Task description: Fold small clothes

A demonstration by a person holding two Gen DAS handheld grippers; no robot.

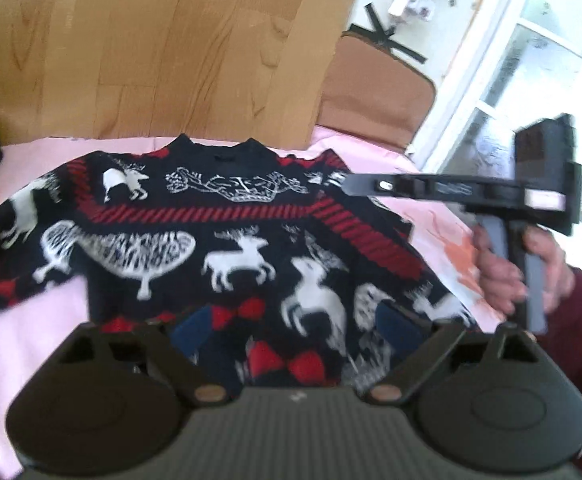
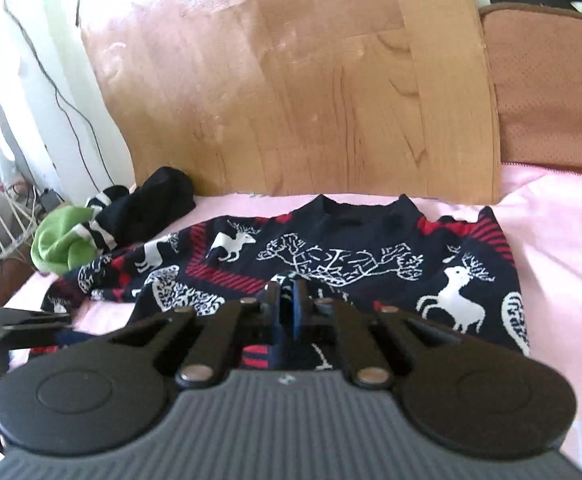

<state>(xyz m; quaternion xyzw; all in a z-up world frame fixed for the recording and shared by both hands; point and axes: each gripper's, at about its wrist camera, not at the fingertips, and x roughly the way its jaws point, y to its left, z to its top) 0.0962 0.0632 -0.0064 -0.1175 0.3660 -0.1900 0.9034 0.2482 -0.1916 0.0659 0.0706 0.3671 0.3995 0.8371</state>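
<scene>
While the sweater (image 1: 219, 248) lies flat on the bed (image 2: 563, 264) ahead of both tongs, our left tongs (image 1: 287, 332) gape empty and our right tongs (image 2: 289, 308) pinch its hem; lifting one-sided could skew the fold.

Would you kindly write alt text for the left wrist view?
A dark sweater with white reindeer and red stripes lies spread on a pink sheet. The open left gripper hovers over its hem, while a hand holds the right gripper near its shoulder.
</scene>
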